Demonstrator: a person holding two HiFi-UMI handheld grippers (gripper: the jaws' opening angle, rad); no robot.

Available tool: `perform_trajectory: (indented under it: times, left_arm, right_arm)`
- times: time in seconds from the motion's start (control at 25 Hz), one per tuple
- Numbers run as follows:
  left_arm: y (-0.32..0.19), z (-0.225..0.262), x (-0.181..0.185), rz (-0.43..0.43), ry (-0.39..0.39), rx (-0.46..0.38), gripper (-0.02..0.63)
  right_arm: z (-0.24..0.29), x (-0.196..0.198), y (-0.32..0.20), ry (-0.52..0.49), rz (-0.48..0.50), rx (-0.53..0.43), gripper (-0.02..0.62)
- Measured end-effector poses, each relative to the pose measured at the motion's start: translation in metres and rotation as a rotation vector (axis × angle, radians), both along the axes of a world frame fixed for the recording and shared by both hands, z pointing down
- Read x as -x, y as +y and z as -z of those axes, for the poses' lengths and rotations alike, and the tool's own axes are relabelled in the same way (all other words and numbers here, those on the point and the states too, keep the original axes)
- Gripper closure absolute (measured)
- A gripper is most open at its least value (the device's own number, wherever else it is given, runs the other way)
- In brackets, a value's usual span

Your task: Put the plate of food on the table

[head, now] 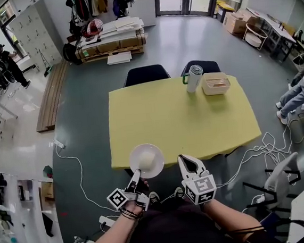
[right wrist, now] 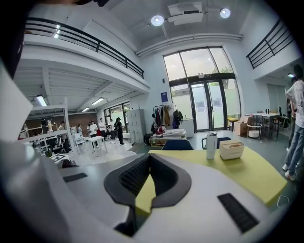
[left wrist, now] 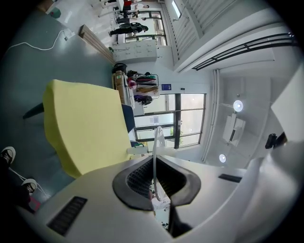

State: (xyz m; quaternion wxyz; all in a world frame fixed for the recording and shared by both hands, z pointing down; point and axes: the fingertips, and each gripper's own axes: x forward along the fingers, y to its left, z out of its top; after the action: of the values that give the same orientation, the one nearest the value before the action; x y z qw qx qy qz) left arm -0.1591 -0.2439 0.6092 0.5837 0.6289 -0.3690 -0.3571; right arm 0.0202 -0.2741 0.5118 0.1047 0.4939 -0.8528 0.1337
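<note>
One yellow counter (head: 178, 116). On it, one white tumbler (head: 194, 78) and one lidded container (head: 216, 83). One plate of food (head: 146, 160). Two dark chairs (head: 146, 74) (head: 200, 66). Two tools: left tool (head: 137, 172), right tool (head: 181, 157).

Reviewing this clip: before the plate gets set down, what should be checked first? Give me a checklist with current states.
1. Grip: left gripper shut on the plate rim: ok.
2. Load: food sits on the plate: ok.
3. Position: plate well over the table: not ok, only at its near edge.
4. Landing area: mug and box stand at the far side: ok.
5. Other hand: right gripper empty, apart from the plate: ok.
6. Plate touching the tabletop: cannot tell.
</note>
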Motion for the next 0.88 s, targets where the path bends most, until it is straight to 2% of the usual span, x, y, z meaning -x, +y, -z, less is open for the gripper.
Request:
perform_trajectory:
  times: [0.24,0.48,0.6,0.88]
  left_arm:
    - [-0.02,-0.046,0.003,0.033,-0.008,0.029,0.589]
    - [-0.047,-0.107,0.008,0.075,-0.03,0.087,0.589]
    - [-0.059,-0.137,0.006,0.095,-0.017,0.122,0.589]
    - [-0.086,-0.203,0.007,0.129,-0.065,0.19,0.589]
  right_arm:
    - [-0.016,-0.009,-0.004,0.027,0.008,0.035,0.583]
    - [-0.046,-0.013,-0.018,0.053,0.011,0.079,0.583]
    - [-0.062,-0.012,-0.026,0.069,0.027,0.086,0.583]
    - [-0.089,-0.008,-0.059,0.067,0.053,0.094,0.583]
